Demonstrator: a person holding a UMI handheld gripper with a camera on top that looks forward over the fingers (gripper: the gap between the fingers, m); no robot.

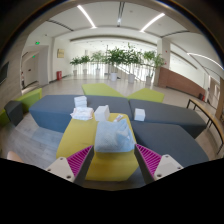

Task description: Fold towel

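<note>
Magenta pads: ribbed, one on each inner finger face of the gripper (114,160); left pad (79,160), right pad (148,158).
Fingers: spread wide, pinching nothing; a clear gap shows between each pad and what lies in the middle.
Towel: pale blue-white towel (113,135), bunched and partly folded, lying between the fingers and just ahead of them, resting on its own support.
Under the towel: yellow strip (102,150) running forward from between the fingers, across the grey top.
Step in hand: judged to be the approach for a grasp on a towel edge or corner; fold not yet finished, as the cloth sits rumpled.
How to do it well: come down on one free edge only, not the whole heap; close on a single layer, lift low, carry it over to the far edge and lay it flat before letting go.
Risk: soft cloth may drag or bunch with the pull; catching two layers would spoil the fold.
Surface: grey table (165,118), low and wide, with yellow patches.
Other items: white crumpled cloths (80,108) farther back; small white cup-like thing (139,114) to the right, too small to name.
Room: large bright hall, ceiling strip lights (88,16), potted plants (120,58) at the far side, pale floor.
</note>
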